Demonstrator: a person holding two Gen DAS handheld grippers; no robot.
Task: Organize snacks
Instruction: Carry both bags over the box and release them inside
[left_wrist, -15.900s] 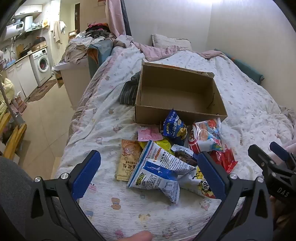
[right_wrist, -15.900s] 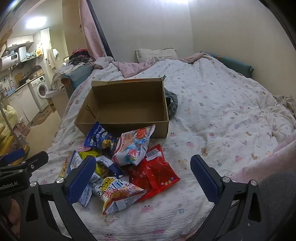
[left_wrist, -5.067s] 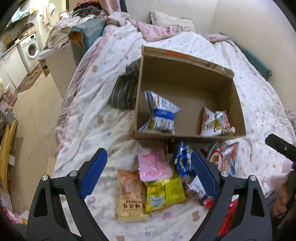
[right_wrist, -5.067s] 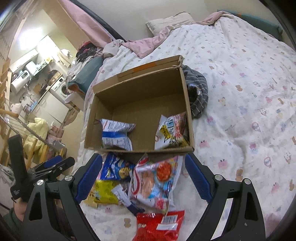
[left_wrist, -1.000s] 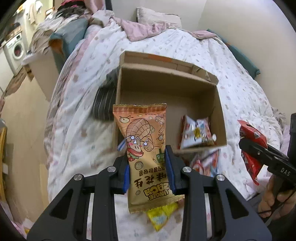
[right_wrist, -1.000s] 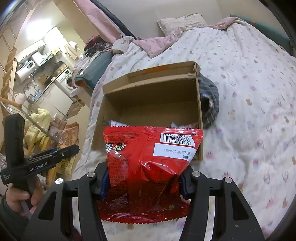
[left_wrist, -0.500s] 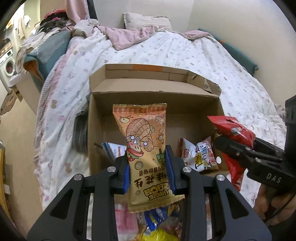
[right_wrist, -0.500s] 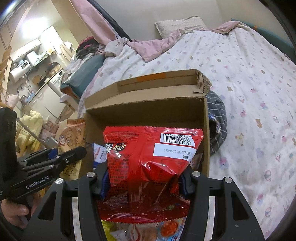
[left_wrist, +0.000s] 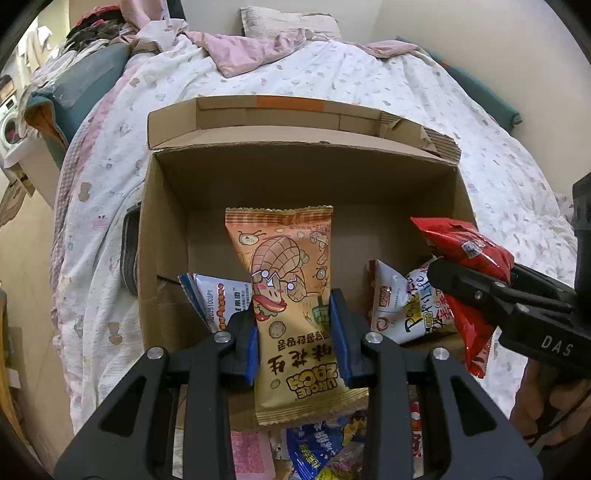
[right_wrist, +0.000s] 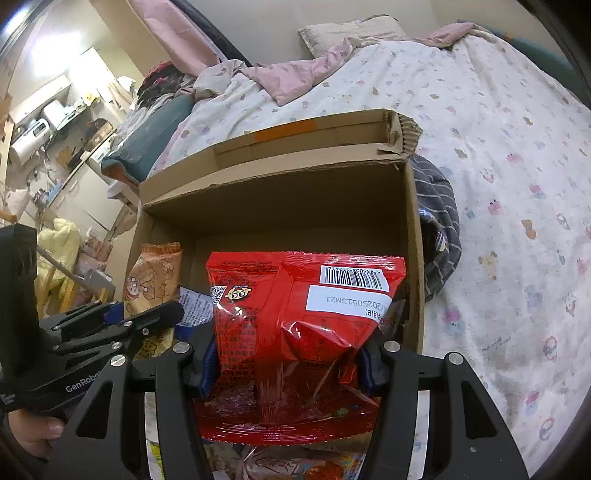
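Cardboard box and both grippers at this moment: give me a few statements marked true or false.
1. The left gripper is shut on the orange peanut packet. True.
2. The right gripper is open with nothing in it. False: it is clamped on the red snack bag.
3. The cardboard box holds no snacks. False: a blue-and-white packet and a white packet lie inside.
4. The box sits on a bed with a printed cover. True.
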